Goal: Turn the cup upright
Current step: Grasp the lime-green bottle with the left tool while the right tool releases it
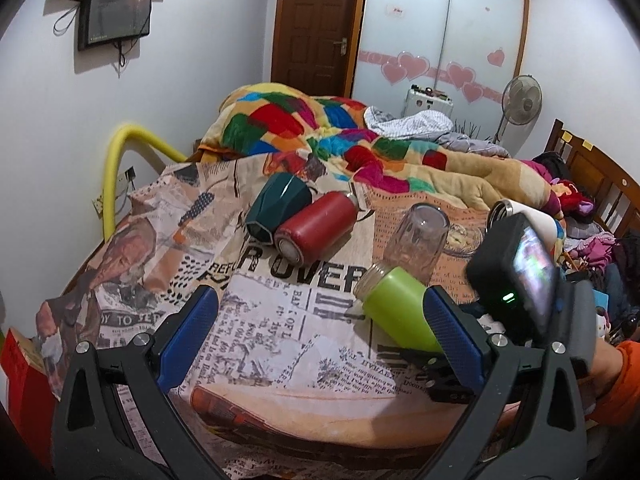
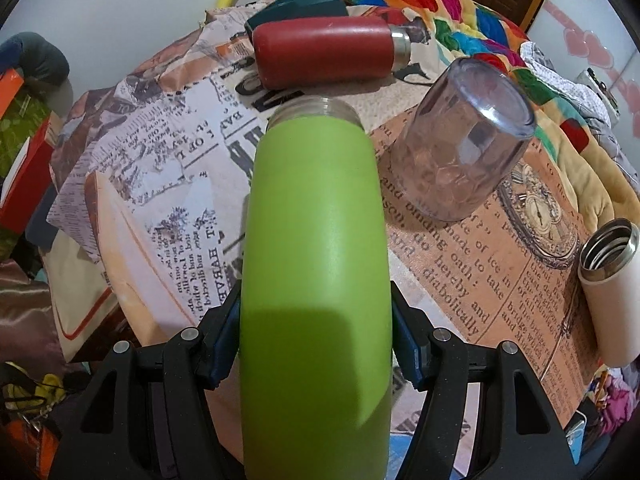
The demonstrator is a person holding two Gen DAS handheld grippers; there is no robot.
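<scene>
Green cup (image 2: 316, 264) fills the view closest to our right gripper (image 2: 316, 344); both blue pads (image 2: 404, 356) press its sides, so we hold it clamped, lying along the fingers with its open clear neck pointing away from us. Ahead and to the right of this gripper stands a clear glass (image 2: 460, 140), upside down on the newspaper-print cloth (image 2: 160, 152). Straight ahead, beyond the neck, lies a red bottle (image 2: 324, 50) with a dark teal cup (image 2: 304, 4) behind it. Far right stands a white flask (image 2: 612, 292). Our left gripper (image 1: 320, 332) hangs with its fingers wide apart, holding nothing; the green cup is just beside its right finger.
</scene>
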